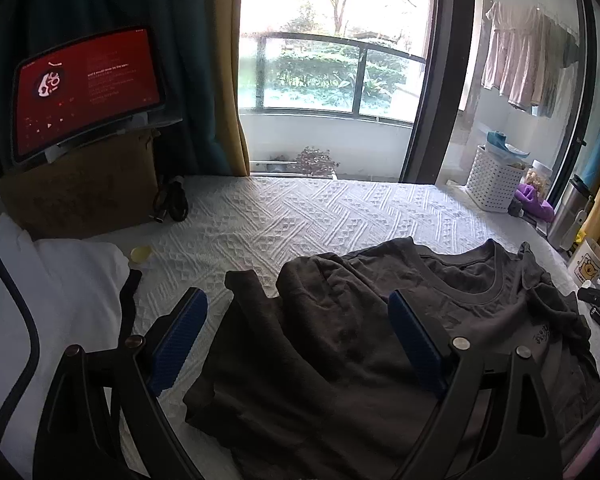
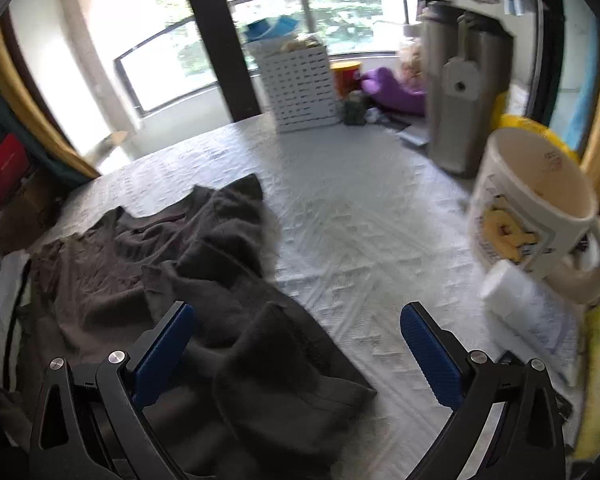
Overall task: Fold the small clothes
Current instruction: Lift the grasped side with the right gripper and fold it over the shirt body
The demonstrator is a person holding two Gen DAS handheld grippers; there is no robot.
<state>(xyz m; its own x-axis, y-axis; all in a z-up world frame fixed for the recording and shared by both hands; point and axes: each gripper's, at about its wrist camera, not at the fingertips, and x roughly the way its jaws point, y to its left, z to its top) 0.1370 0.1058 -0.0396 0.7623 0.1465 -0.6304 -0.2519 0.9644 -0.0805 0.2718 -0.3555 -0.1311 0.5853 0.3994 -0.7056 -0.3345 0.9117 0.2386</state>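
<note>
A dark grey T-shirt (image 1: 380, 340) lies rumpled on the white textured cover (image 1: 300, 216), neckline toward the window, one sleeve folded in. My left gripper (image 1: 298, 328) hangs open just above the shirt's left part, blue pads wide apart with nothing pressed between them. In the right wrist view the same shirt (image 2: 160, 264) spreads to the left, and a bunched sleeve lies under my right gripper (image 2: 300, 344). That gripper stands open with its jaws wide, and the cloth lies loose below them.
A white folded garment (image 1: 52, 292) lies at the left, beside a cardboard box (image 1: 84, 188) carrying a red-screened tablet (image 1: 88, 84). A white basket (image 2: 304, 88), a steel flask (image 2: 460, 96), a mug (image 2: 532, 204) and a white roll (image 2: 520, 300) crowd the right edge.
</note>
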